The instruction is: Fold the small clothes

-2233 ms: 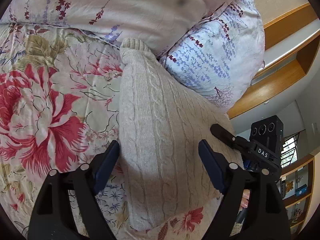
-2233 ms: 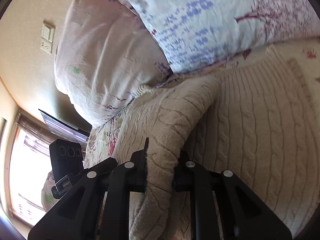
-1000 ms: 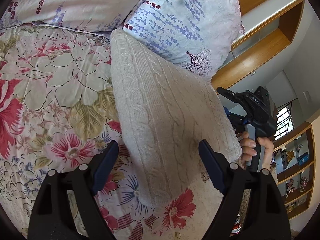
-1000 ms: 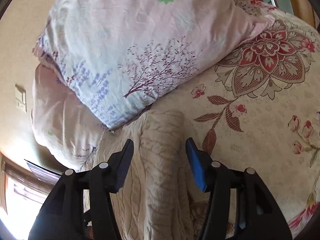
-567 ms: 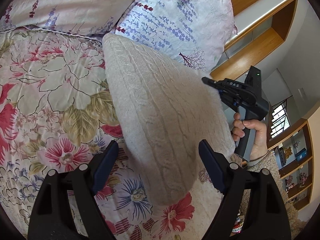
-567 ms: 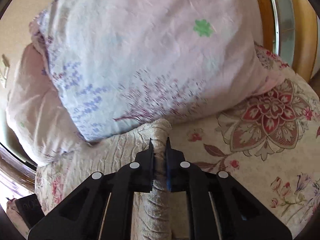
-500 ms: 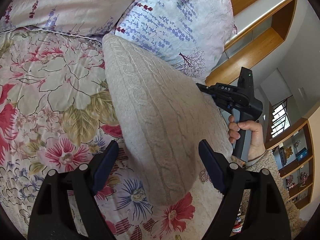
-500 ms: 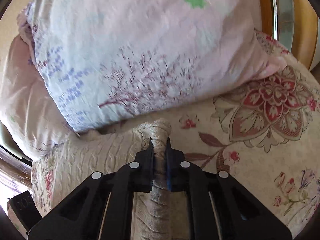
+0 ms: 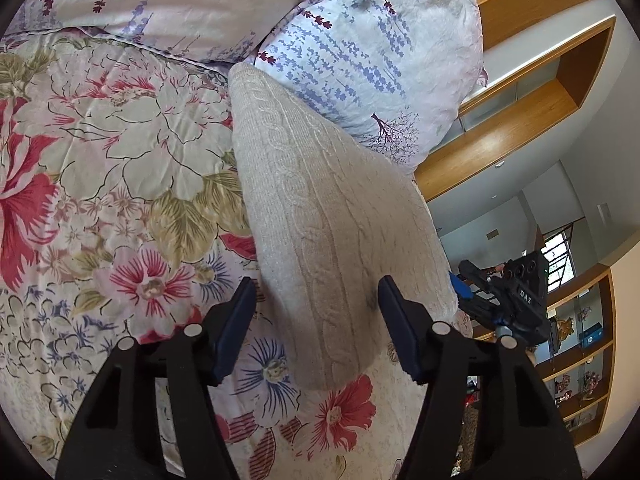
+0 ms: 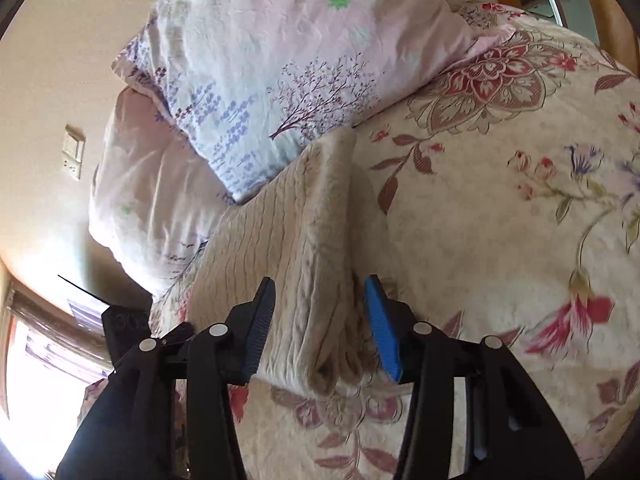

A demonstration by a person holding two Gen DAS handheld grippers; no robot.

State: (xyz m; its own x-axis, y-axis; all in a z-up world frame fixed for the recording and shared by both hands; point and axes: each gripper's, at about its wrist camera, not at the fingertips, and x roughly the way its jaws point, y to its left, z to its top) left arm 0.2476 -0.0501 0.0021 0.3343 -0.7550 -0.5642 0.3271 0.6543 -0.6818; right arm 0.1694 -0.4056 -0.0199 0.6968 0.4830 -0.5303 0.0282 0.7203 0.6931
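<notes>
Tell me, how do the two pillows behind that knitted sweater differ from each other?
The nearer pillow touches the sweater and carries dense blue-purple sprigs, a plum-coloured tree and a green clover mark. The farther pillow sits behind it, toward the wall, and looks plainer and pinker with only sparse sprigs. Both are crumpled, pale, and lean at the head of the flowered bedspread.

Home bedroom. Bed under a floral quilt (image 9: 120, 168), two printed pillows (image 10: 280, 64) stacked at its head against a plain wall. Light switch plate (image 10: 74, 152) on that wall. Wooden wall shelving (image 9: 536, 92) beside the bed; further shelves (image 9: 588, 340) hold small ornaments. Daylight from a window (image 9: 558, 252).
</notes>
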